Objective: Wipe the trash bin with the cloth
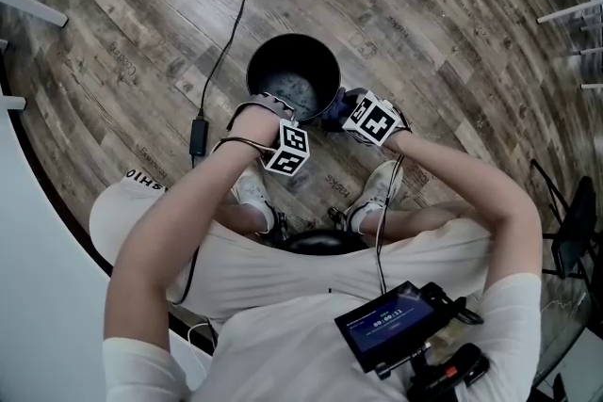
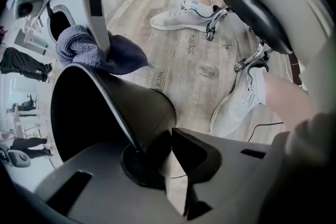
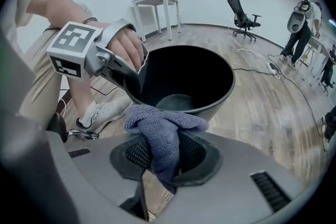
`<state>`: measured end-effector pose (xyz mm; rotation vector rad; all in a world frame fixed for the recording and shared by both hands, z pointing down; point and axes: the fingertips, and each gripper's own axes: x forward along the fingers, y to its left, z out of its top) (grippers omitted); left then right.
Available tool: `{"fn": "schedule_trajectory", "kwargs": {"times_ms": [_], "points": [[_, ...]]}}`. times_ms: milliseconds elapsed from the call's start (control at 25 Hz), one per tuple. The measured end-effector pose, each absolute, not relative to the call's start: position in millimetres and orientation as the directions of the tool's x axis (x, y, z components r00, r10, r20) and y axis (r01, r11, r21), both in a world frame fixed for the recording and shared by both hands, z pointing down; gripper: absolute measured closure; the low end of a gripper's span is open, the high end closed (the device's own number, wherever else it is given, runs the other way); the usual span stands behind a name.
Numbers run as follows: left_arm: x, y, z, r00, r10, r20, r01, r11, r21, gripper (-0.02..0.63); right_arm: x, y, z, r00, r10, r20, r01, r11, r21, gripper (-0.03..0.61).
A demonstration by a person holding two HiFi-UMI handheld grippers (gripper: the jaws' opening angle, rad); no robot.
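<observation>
The wooden floor [image 1: 405, 14] carries everything; there is no worktop. The black trash bin [image 1: 317, 57] stands upright on it, just beyond the seated person's shoes, near the middle of the scene.

The bin looks like thin, stiff plastic, empty and probably light. Its smooth wall is likely to skid or tip under a rubbing push, so the rim is the sensible place to steady it. The left claw [image 2: 163, 152] does that: it points down over the near-left rim, its jaws clamped on the wall, one inside and one outside.

The right claw [image 3: 165, 157] hangs at the near-right rim, jaws closed on the blue-grey cloth [image 3: 163, 126]. The cloth is soft, limp terry, and it bunches into a wad above the pads. That free wad is the part to press on the plastic.

In the head view the marker cubes cover most of the cloth. The bin's outer wall and base hardly show. A pale patch on its bottom could be sheen or dirt; I cannot tell which.
</observation>
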<state>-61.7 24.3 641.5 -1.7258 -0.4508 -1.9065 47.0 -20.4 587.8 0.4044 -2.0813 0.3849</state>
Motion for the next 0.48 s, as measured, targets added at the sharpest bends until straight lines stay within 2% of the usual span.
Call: {"fn": "schedule_trajectory", "kwargs": {"times_ms": [480], "points": [[-58,24,644,-0.034,-0.157,0.987,0.584,-0.804,-0.108,0.569,56,-28,686,-0.433,-0.079,0.898,-0.433,0.892,-0.130,0.476]]}}
